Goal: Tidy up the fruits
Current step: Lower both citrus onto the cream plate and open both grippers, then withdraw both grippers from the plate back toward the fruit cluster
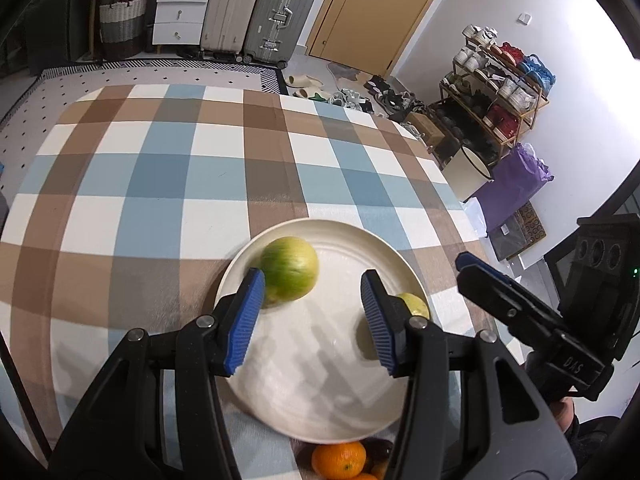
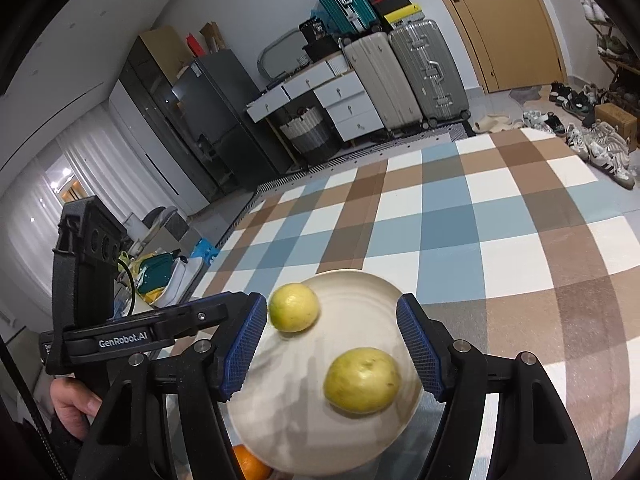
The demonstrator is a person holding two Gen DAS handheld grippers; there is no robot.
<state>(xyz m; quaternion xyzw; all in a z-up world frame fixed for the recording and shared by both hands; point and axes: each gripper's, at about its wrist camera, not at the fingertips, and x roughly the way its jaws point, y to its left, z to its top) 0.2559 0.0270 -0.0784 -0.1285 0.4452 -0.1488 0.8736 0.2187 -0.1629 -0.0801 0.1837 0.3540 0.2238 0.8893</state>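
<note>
Left tool point(image 1: 312, 320) and right tool point(image 2: 332, 348) both gape wide (nothing held), side by side.

Yellow-green fruit point(image 1: 416, 305) half hidden behind left gripper's finger point(image 1: 380, 320). Orange point(image 1: 339, 460) cut by frame bottom, partly under plate point(image 1: 320, 400); dark item beside it unidentifiable. Green fruit point(image 1: 290, 274) motion-blurred.

I see a smooth, faintly glossy cream plate point(image 1: 340, 408), lower centre | matt checked tablecloth point(image 1: 168, 184) of woven cloth | ribbed blue rubbery pads point(image 2: 245, 350) on matt black plastic | dimpled orange point(image 1: 339, 460) skin, bottom edge.
</note>
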